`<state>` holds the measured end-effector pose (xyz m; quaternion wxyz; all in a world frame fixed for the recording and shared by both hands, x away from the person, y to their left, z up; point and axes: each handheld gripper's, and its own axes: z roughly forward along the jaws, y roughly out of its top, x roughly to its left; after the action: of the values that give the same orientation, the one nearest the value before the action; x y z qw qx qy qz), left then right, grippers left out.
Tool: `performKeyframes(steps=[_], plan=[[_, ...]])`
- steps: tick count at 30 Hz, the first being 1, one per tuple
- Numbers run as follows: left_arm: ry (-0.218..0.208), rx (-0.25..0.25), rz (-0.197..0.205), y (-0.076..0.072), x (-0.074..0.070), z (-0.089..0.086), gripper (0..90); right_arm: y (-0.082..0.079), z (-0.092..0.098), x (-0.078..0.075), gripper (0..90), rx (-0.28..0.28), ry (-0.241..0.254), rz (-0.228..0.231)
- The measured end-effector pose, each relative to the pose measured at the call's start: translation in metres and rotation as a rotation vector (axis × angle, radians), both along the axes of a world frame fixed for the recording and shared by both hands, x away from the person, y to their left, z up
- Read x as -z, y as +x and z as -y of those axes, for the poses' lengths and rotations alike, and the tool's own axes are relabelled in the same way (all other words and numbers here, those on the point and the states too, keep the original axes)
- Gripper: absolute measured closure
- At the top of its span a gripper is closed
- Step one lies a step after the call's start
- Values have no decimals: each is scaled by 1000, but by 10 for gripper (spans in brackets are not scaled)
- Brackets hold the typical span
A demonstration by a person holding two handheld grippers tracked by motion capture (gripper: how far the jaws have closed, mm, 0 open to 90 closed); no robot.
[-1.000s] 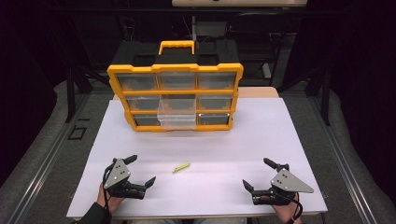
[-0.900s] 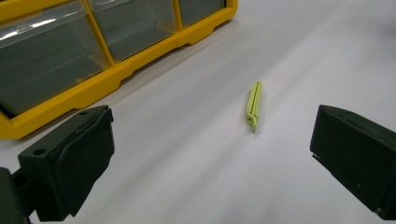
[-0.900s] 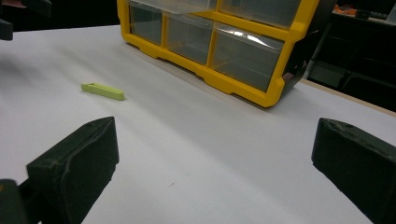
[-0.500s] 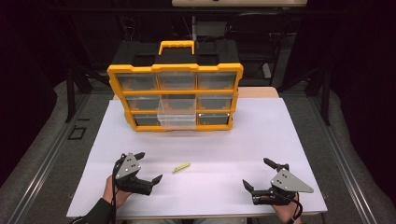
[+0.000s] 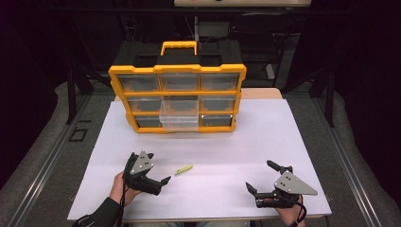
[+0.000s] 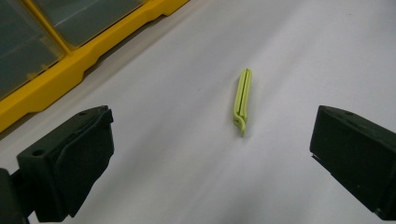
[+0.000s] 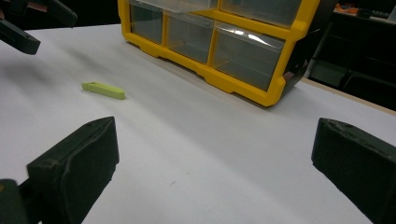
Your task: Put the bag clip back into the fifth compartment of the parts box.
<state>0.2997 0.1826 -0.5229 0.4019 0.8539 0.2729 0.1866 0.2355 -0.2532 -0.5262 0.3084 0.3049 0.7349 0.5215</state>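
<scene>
One yellow drawer cabinet (image 5: 177,99) at table's (image 5: 283,137) far edge. Left gripper (image 5: 158,168) jaws spread, right gripper (image 5: 262,177) likewise. Green clip (image 6: 243,100) flat just beyond left jaws: probably light, stiff, slippery; best pinched across mid-length.

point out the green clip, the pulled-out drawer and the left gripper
green clip (image 6: 242,101), left gripper view, middle of its long body
pulled-out drawer (image 5: 178,121), high view, its clear front wall
left gripper (image 5: 159,168), high view, midway between its open jaw tips
</scene>
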Motion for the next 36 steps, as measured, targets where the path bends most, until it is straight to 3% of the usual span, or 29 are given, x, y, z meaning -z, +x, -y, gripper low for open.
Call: performKeyframes(steps=[9, 24, 36], plan=[[46, -3, -10, 8, -8, 12, 3, 0, 0, 1, 2, -4, 5, -7], [123, 41, -46, 19, -13, 33, 0, 1, 0, 2, 3, -7, 1, -19], [246, 35, -84, 27, -11, 53, 4, 1, 0, 2, 3, -6, -1, -26]])
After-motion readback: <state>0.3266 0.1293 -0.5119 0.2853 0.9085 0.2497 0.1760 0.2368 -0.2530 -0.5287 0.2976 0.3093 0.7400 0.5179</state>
